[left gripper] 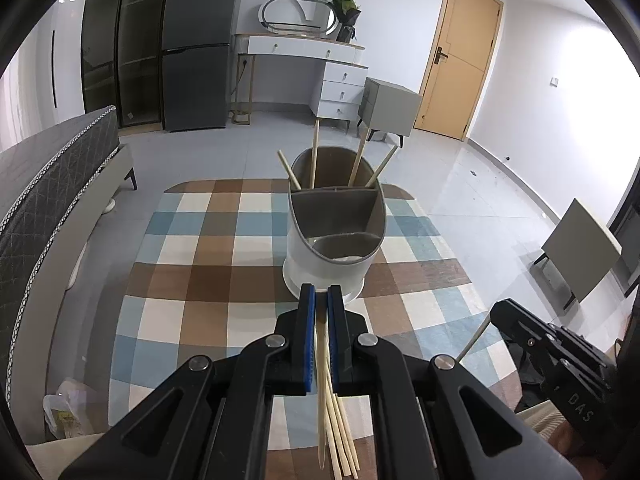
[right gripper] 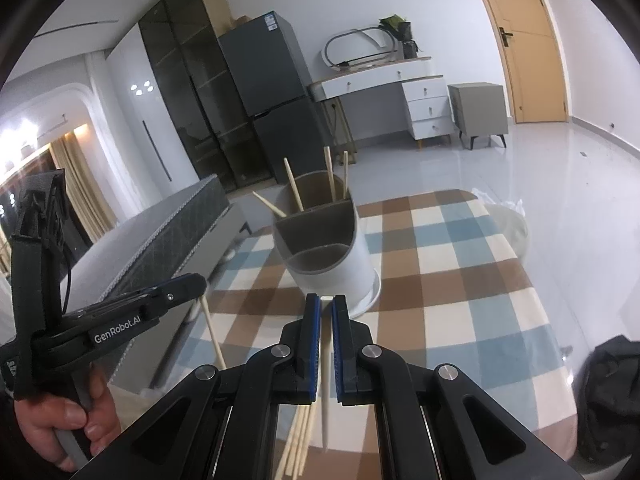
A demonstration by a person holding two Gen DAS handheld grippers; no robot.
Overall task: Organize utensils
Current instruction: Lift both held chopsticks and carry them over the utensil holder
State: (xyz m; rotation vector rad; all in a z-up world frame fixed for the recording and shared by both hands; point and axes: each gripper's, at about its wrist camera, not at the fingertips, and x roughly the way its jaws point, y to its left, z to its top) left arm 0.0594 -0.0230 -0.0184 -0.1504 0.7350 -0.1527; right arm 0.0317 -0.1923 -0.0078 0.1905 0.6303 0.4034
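A white utensil holder (left gripper: 326,256) with grey divided compartments stands on the checked tablecloth; it also shows in the right wrist view (right gripper: 332,256). Several wooden chopsticks (left gripper: 316,156) stand in its far compartment. My left gripper (left gripper: 321,294) is shut on a wooden chopstick (left gripper: 321,400) just before the holder, above more loose chopsticks (left gripper: 344,440) on the table. My right gripper (right gripper: 326,302) is shut on a white chopstick (right gripper: 326,400), close to the holder's near side. The left gripper (right gripper: 192,284) shows at the left of the right wrist view.
The table (left gripper: 192,280) carries a blue, brown and white checked cloth. A grey bed (left gripper: 48,184) lies to the left. A plastic bag (left gripper: 68,408) sits by the table's left edge. A dark bag (right gripper: 608,392) sits at the right.
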